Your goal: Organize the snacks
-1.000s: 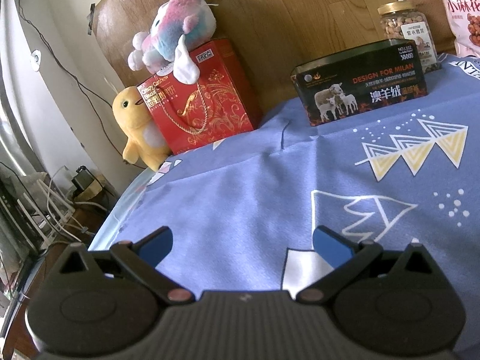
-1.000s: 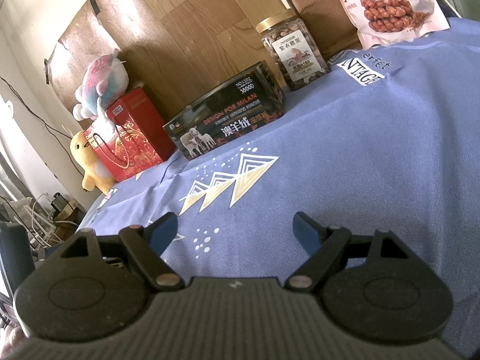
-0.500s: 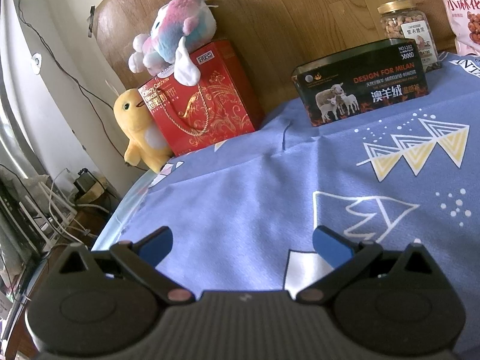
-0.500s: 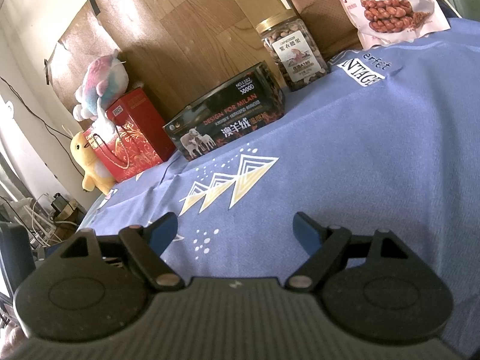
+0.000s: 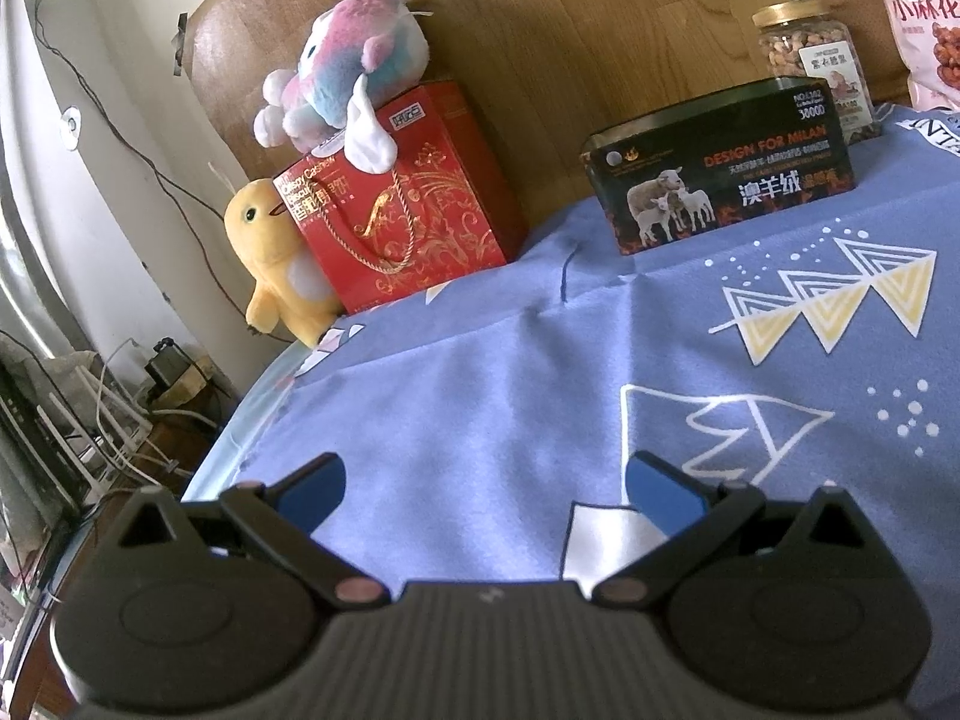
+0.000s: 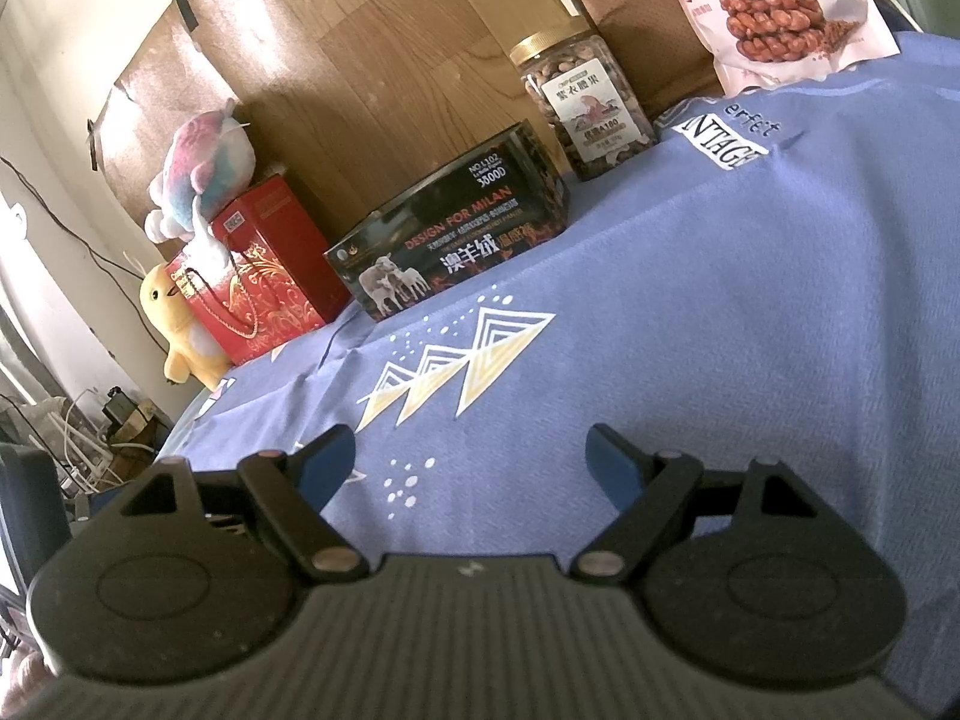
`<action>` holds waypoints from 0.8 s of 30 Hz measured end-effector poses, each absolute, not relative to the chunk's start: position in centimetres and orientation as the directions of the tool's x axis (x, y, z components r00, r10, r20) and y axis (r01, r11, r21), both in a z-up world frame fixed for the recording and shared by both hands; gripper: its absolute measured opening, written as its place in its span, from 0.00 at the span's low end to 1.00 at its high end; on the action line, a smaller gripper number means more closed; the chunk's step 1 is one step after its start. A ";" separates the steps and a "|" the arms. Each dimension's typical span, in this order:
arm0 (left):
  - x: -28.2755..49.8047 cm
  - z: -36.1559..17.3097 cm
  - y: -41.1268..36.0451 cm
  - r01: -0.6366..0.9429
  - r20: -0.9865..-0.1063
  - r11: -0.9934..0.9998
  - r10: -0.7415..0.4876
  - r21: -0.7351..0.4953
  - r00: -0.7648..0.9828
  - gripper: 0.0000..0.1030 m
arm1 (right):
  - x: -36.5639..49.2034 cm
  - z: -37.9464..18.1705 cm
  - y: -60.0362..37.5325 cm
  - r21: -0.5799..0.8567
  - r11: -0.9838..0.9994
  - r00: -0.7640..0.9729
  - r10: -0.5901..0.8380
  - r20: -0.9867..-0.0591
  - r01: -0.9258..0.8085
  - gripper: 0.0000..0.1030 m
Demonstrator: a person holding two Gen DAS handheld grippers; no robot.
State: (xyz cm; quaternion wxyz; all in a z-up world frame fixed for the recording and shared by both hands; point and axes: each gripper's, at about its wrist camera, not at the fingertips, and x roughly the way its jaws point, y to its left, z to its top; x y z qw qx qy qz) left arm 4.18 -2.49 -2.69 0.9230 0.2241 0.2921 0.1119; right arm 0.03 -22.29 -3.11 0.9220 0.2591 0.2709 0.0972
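A red gift bag, a black tin with sheep on it, a gold-lidded jar of nuts and a pink bag of twisted snacks stand in a row at the table's far edge. My left gripper is open and empty above the blue cloth near the table's left edge. My right gripper is open and empty above the cloth, well short of the tin.
A blue patterned cloth covers the table. A pastel plush lies on the red bag and a yellow plush leans beside it. A wooden board stands behind. Cables and a power strip lie on the floor at left.
The left gripper's view has shifted very slightly; the right gripper has not moved. Both stay open and empty.
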 end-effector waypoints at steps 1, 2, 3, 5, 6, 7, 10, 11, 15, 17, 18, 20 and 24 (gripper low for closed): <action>4.1 -2.7 -2.5 -0.076 -0.488 0.874 0.338 0.479 0.805 1.00 | 0.0 -3.1 -22.4 0.530 0.847 0.835 0.319 -0.448 -0.039 0.83; 4.1 -2.7 -2.6 -0.076 -0.487 0.875 0.337 0.479 0.806 1.00 | 0.0 -3.1 -22.3 0.529 0.848 0.837 0.317 -0.446 -0.039 0.83; 4.1 -2.6 -2.6 -0.076 -0.487 0.875 0.336 0.478 0.806 1.00 | -0.1 -3.0 -22.3 0.527 0.849 0.840 0.314 -0.443 -0.040 0.83; 4.1 -2.7 -2.6 -0.075 -0.486 0.876 0.334 0.477 0.808 1.00 | -0.2 -2.9 -22.3 0.518 0.854 0.846 0.307 -0.435 -0.043 0.83; 4.1 -2.7 -2.6 -0.074 -0.486 0.877 0.332 0.475 0.808 1.00 | -0.3 -2.9 -22.2 0.514 0.856 0.849 0.305 -0.431 -0.046 0.83; 4.0 -2.6 -2.6 -0.073 -0.487 0.878 0.330 0.474 0.809 1.00 | -0.3 -2.8 -22.2 0.513 0.857 0.851 0.304 -0.429 -0.047 0.83; 4.0 -2.6 -2.7 -0.069 -0.487 0.879 0.325 0.471 0.810 1.00 | -0.3 -2.7 -22.3 0.514 0.856 0.851 0.304 -0.428 -0.048 0.83; 3.9 -2.6 -2.7 -0.068 -0.487 0.880 0.324 0.471 0.811 1.00 | -0.3 -2.8 -22.3 0.516 0.855 0.851 0.304 -0.428 -0.046 0.84; 3.9 -2.5 -2.7 -0.064 -0.486 0.881 0.319 0.469 0.814 1.00 | -0.3 -2.8 -22.4 0.518 0.854 0.851 0.305 -0.429 -0.045 0.83; 3.9 -2.5 -2.8 -0.061 -0.489 0.883 0.314 0.466 0.814 1.00 | -0.3 -2.9 -22.3 0.518 0.854 0.851 0.304 -0.428 -0.044 0.84; 3.9 -2.5 -2.8 -0.059 -0.490 0.883 0.312 0.465 0.814 1.00 | -0.3 -2.9 -22.3 0.519 0.854 0.851 0.304 -0.428 -0.044 0.84; 3.9 -2.5 -2.9 -0.054 -0.492 0.885 0.307 0.463 0.815 1.00 | -0.3 -2.9 -22.4 0.520 0.853 0.850 0.304 -0.429 -0.042 0.84; 3.9 -2.3 -3.2 -0.035 -0.508 0.893 0.287 0.448 0.812 1.00 | -0.3 -2.9 -22.4 0.520 0.853 0.851 0.304 -0.429 -0.043 0.84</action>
